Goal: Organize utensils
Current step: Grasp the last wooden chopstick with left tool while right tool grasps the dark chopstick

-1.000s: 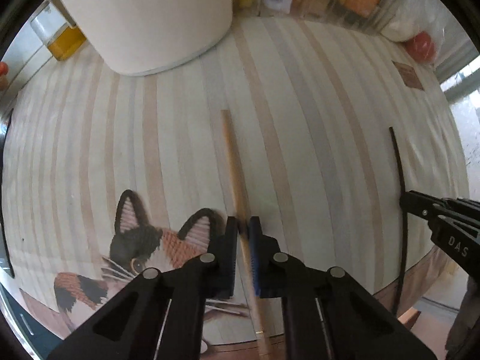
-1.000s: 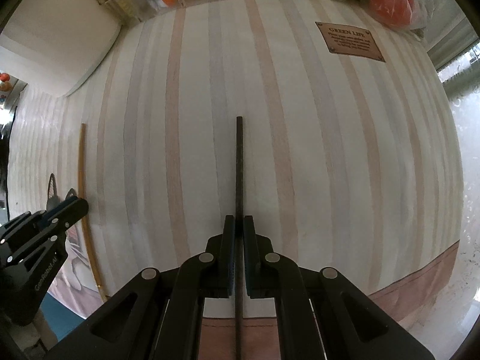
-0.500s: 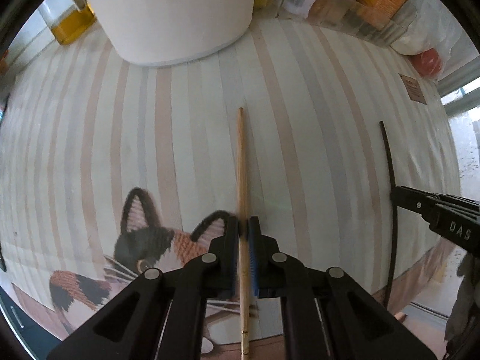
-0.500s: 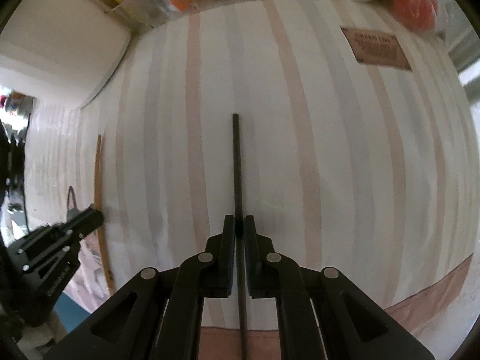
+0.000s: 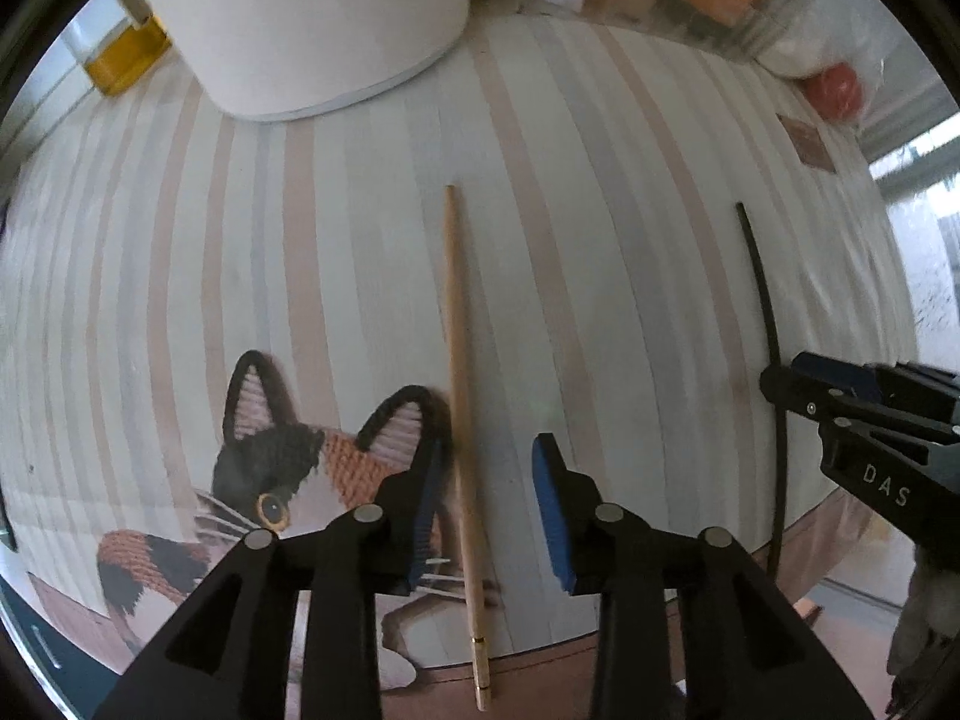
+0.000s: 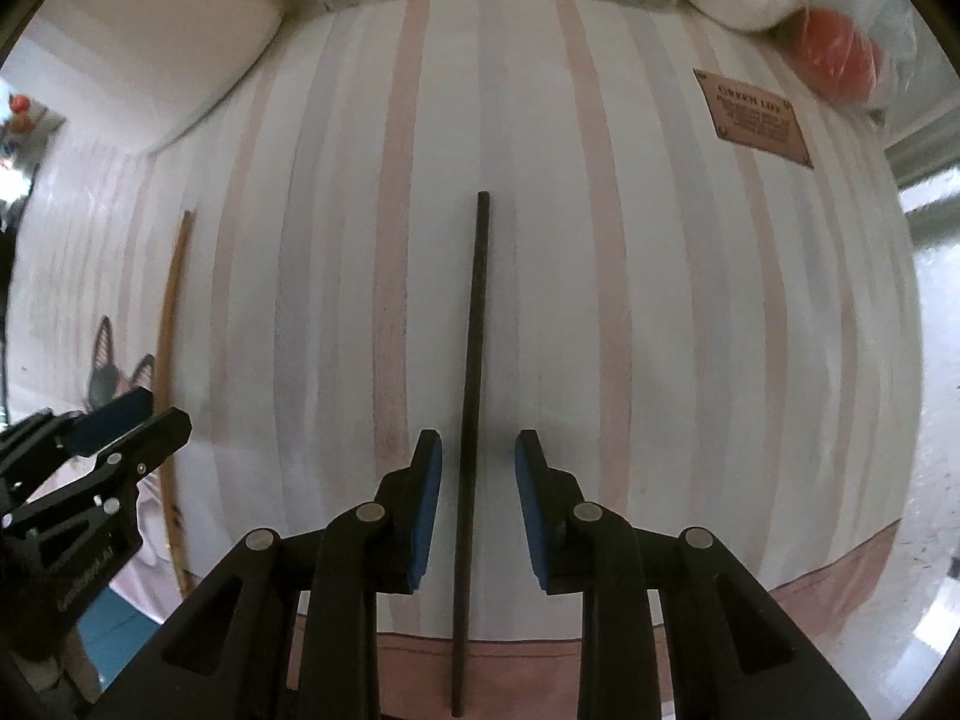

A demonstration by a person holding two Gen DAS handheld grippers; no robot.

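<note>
**Both grippers letting go**

Left gripper (image 5: 489, 480) jaws opening, pale wooden chopstick (image 5: 461, 408) lying between them on the striped placemat (image 5: 600, 240) (pads clear). Right gripper (image 6: 478, 480) jaws opening too, thin black chopstick (image 6: 474, 390) flat between its pads, untouched. Sticks parallel, well apart.

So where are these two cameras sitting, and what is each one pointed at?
Left wrist: sits on the left gripper, looking down its opening fingers at the wooden chopstick on the striped mat.
Right wrist: sits on the right gripper, looking down its opening fingers at the black chopstick.
Shared: both chopsticks, the mat, and each view catches the other gripper.
</note>
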